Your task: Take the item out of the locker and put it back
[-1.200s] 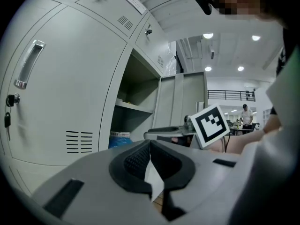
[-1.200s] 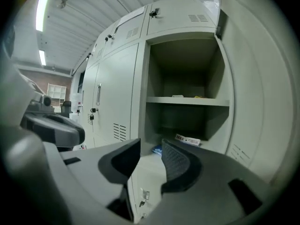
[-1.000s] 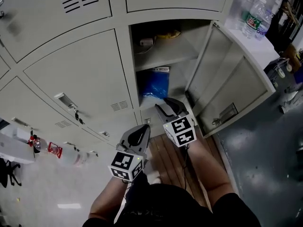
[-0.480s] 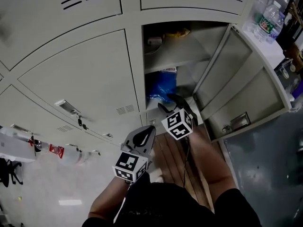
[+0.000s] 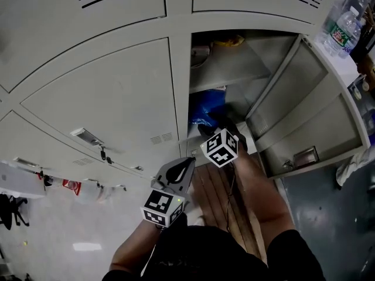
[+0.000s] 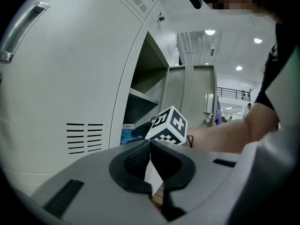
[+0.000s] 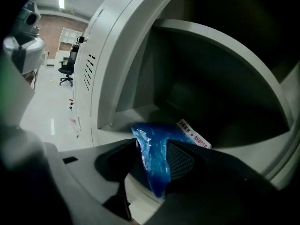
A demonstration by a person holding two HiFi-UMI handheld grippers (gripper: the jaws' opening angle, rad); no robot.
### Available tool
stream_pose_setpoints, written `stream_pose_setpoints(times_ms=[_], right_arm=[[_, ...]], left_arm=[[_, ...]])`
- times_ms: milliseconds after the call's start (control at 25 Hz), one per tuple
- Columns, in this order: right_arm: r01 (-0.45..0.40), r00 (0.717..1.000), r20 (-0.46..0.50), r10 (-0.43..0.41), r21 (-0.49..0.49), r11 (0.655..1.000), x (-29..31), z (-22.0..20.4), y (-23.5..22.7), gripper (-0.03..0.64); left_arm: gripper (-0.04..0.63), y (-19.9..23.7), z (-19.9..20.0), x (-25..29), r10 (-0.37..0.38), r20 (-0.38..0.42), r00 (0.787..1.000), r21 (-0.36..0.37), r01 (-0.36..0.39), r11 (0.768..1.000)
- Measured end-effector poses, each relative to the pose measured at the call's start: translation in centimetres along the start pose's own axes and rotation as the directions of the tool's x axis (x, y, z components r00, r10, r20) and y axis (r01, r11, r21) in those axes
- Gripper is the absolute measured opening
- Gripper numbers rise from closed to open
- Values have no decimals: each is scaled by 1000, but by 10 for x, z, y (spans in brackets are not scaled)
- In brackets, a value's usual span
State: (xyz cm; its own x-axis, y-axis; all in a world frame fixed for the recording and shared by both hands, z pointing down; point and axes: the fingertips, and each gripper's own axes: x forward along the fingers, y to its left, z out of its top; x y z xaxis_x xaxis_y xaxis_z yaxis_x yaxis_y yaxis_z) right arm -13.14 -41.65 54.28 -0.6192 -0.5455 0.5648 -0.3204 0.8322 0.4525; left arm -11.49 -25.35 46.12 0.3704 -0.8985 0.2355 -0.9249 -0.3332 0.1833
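A blue plastic bag (image 5: 206,111) with a white label lies in the lower compartment of the open locker (image 5: 188,92). My right gripper (image 5: 212,126) reaches into that compartment. In the right gripper view the blue bag (image 7: 154,135) stands between the jaws of the right gripper (image 7: 151,146), which are opening; the pads do not visibly squeeze it. My left gripper (image 5: 185,161) hangs below the locker front, jaws shut and empty. In the left gripper view the left gripper (image 6: 150,143) points past the right gripper's marker cube (image 6: 169,124).
The locker door (image 5: 304,116) stands open to the right. A shelf (image 5: 234,72) above the bag carries a yellow item (image 5: 228,41) and a white item (image 5: 199,52). Closed locker doors (image 5: 111,98) fill the left. Water bottles (image 5: 343,22) stand at top right.
My right gripper has moved forward into the lower compartment, up to the blue bag. The left gripper has stayed roughly where it was.
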Motion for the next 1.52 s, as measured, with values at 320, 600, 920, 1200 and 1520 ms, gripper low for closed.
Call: stream_pose_setpoints(times_ms=[320, 600, 920, 1200, 1520], right_arm=[[-26, 999, -41, 29, 68, 997, 11, -4, 2, 66], [-38, 997, -57, 43, 95, 995, 13, -6, 2, 29], [-22, 999, -27, 26, 142, 990, 6, -7, 1, 23], [-27, 1000, 8, 25, 202, 979, -10, -9, 0, 18], [-29, 998, 67, 13, 249, 968, -41, -4, -1, 17]], left_arm=[[6, 7, -1, 0, 1, -3, 1000, -12, -1, 1000], [6, 7, -1, 0, -1, -7, 1000, -8, 1, 1000], [6, 4, 0, -1, -1, -6, 1000, -2, 1, 1000], [6, -4, 2, -2, 1, 0, 1000, -2, -1, 1000], [6, -17, 4, -2, 6, 14, 1000, -4, -6, 1000]])
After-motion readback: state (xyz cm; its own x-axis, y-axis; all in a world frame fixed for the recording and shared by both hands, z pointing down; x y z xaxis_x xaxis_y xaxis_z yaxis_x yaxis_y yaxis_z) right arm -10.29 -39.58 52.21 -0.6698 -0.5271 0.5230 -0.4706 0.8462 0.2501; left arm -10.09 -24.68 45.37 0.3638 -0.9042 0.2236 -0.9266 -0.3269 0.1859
